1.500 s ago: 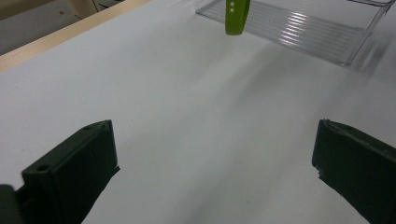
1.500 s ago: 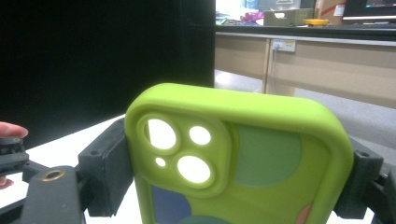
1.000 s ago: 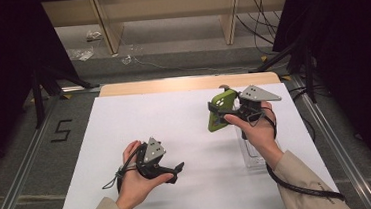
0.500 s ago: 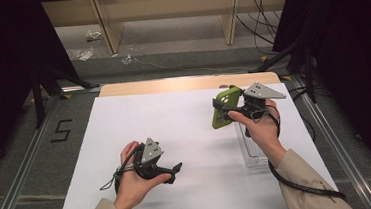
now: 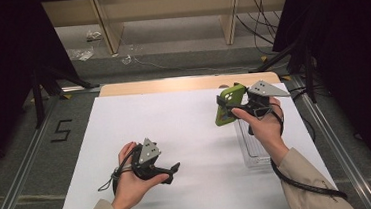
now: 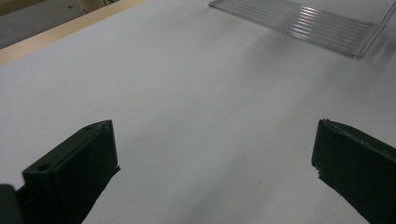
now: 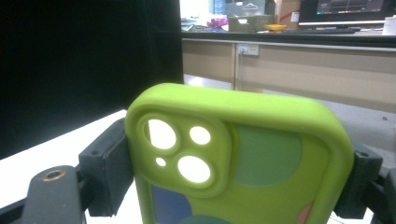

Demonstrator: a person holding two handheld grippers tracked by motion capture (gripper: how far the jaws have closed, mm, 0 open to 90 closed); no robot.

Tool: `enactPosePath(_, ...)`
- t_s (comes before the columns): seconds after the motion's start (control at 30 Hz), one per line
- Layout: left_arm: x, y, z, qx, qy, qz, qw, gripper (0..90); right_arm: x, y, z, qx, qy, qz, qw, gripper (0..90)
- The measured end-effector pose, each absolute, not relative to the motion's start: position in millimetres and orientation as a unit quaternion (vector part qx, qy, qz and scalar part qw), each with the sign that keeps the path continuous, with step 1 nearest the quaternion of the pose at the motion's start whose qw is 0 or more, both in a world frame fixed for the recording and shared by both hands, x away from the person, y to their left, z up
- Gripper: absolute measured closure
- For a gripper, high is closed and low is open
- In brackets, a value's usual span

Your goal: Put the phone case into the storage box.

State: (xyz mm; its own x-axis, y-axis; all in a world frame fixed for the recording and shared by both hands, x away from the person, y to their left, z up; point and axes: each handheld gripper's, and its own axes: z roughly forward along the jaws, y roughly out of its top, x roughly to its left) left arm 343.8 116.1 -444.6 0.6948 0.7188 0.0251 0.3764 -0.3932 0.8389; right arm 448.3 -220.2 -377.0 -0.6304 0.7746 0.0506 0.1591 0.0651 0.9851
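A white worktop (image 5: 186,134) is seen from above, with two forearms in beige sleeves reaching in from the near edge. The left hand-held gripper (image 5: 171,170) is held low over the worktop's near left part, its jaws set wide apart with nothing between them. The right hand-held gripper (image 5: 225,106) is raised near the worktop's far right, above the far end of a clear plastic tray (image 5: 255,151) that lies on the worktop. Its jaws are clamped on the two long sides of a green phone case (image 5: 228,103), held upright with its camera holes uppermost. A number 5 (image 5: 61,130) is marked on the floor left of the worktop.
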Motion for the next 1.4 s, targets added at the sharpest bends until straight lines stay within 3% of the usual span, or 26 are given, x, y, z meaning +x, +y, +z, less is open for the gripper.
enactPosePath(1.4,343,124,-446,0.806,0.348,0.2,0.436,0.0,457,-246,-371,0.372,0.661,0.584,0.289,18.7)
